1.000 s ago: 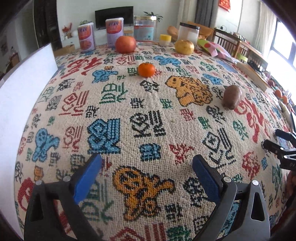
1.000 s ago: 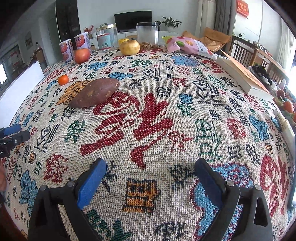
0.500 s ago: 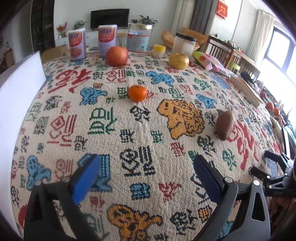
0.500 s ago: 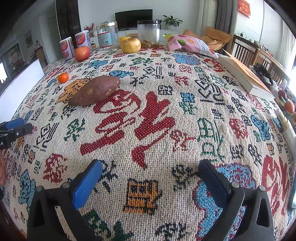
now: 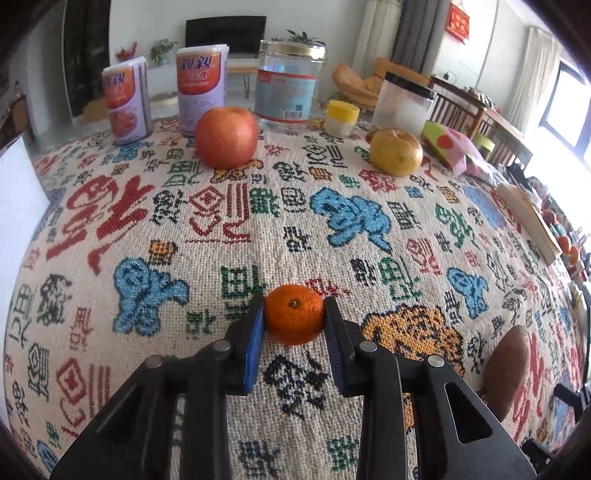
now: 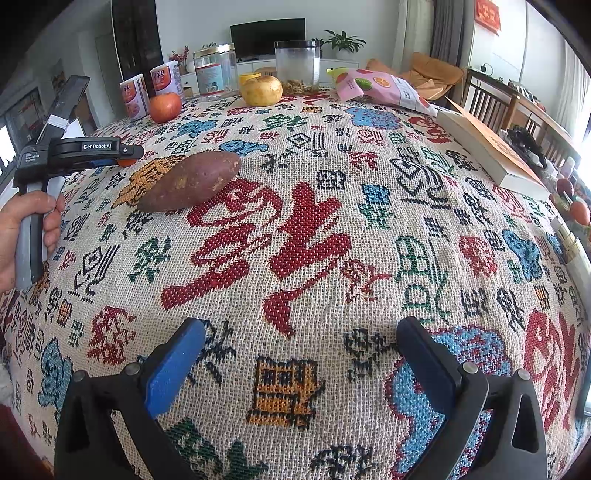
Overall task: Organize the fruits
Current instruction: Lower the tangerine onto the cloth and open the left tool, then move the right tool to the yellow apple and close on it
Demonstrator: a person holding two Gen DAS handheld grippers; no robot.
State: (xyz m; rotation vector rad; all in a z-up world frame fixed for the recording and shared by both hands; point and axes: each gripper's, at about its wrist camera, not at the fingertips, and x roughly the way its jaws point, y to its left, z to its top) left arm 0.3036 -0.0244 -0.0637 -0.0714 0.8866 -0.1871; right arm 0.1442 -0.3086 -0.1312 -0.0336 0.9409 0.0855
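My left claw (image 5: pixel 294 318) has just clamped onto the tangerine (image 5: pixel 294 314), which sits on the counter (image 5: pixel 258 229) between its blue pads. Apple (image 5: pixel 226 137) and pear (image 5: pixel 396 151) lie well beyond it. My right claw (image 6: pixel 299 363) hangs spread wide, nothing between its pads.

Walls: white, plain, with a red hanging (image 5: pixel 459 20) high at the right.
Television: a dark flat screen (image 6: pixel 267 38) on a low white cabinet (image 6: pixel 306 66) against the far wall.
Plants: a green potted plant (image 6: pixel 343 42) on the cabinet, right of the screen.
Curtains: grey drapes (image 5: pixel 413 37) by the corner; pale sheer ones (image 5: pixel 532 70) farther right.
Window: a dark-framed window (image 5: pixel 569 107) at the right, very bright with daylight.
Seating: wooden slatted chairs (image 6: pixel 491 99); a tan cushion (image 6: pixel 432 70) behind.
Bench: covered by a woven cloth (image 6: pixel 303 236) with coloured characters.
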